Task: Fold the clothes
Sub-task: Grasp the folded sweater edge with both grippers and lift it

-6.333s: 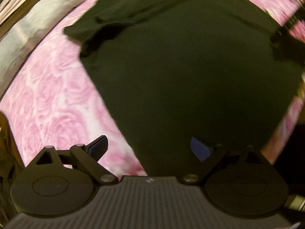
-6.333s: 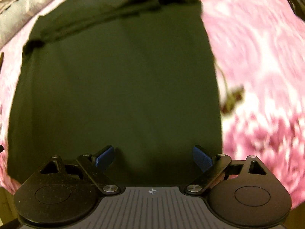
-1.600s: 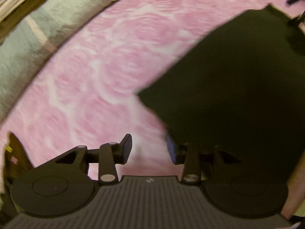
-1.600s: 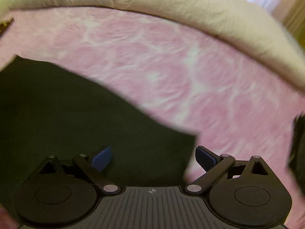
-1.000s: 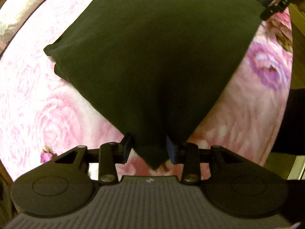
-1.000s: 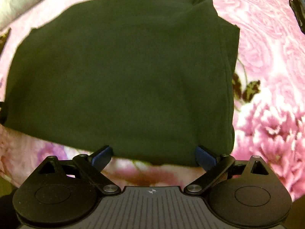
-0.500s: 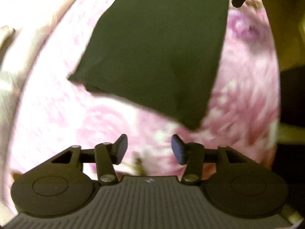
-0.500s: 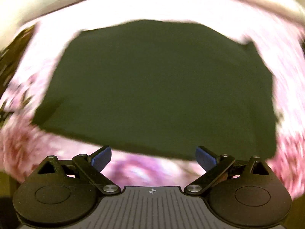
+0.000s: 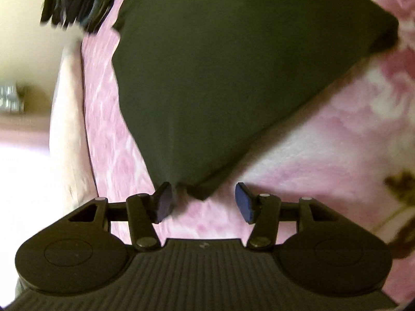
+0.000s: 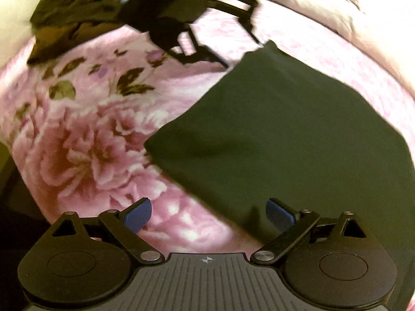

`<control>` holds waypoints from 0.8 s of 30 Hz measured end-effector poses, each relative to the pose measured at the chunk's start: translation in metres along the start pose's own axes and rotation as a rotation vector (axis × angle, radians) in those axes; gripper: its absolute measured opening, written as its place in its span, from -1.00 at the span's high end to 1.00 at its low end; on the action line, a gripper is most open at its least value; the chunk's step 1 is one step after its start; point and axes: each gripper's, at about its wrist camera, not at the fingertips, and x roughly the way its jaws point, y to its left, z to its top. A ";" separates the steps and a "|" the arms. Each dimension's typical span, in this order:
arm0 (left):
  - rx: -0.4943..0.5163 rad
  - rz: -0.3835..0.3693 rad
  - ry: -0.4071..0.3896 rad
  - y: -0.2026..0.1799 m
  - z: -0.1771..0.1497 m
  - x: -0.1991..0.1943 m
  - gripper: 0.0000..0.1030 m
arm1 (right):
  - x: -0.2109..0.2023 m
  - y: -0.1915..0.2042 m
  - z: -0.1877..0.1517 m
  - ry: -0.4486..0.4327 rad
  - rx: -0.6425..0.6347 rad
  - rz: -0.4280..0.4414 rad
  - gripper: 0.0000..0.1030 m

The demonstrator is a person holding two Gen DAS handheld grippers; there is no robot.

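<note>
We see the dark garment point(image 9: 220, 77) lying folded on the pink floral bedspread point(image 10: 85, 140); left gripper point(image 9: 203, 202) and right gripper point(image 10: 207, 215) both gape empty, and another dark heap point(image 10: 72, 23), blurred, perhaps awaits folding

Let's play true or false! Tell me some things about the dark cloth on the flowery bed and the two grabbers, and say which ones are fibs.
1. The folded dark garment lies on a pink floral blanket. True.
2. The left gripper is clamped on the garment's corner. False: its jaws stand apart, and the corner lies between them unpinched.
3. The right gripper is open. True.
4. The blanket is plain blue. False: it is pink with big flowers.
5. A second dark, crumpled cloth lies further off. True.
</note>
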 end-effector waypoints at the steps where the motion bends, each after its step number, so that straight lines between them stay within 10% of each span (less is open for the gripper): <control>1: 0.029 0.009 -0.021 -0.001 -0.002 0.003 0.01 | 0.004 0.003 0.000 0.001 -0.035 -0.017 -0.89; 9: 0.090 0.051 -0.101 -0.006 0.000 0.022 0.02 | 0.034 0.032 0.005 -0.053 -0.275 -0.134 -0.89; 15: 0.006 -0.053 -0.062 0.007 0.009 0.027 0.72 | 0.049 0.036 0.023 -0.114 -0.291 -0.171 -0.84; 20: -0.068 -0.097 -0.064 0.037 0.015 0.018 0.80 | 0.042 0.025 0.036 -0.130 -0.264 -0.121 0.63; 24: -0.119 -0.086 -0.078 0.074 0.025 0.004 0.82 | -0.006 -0.001 0.048 -0.214 -0.113 -0.086 0.74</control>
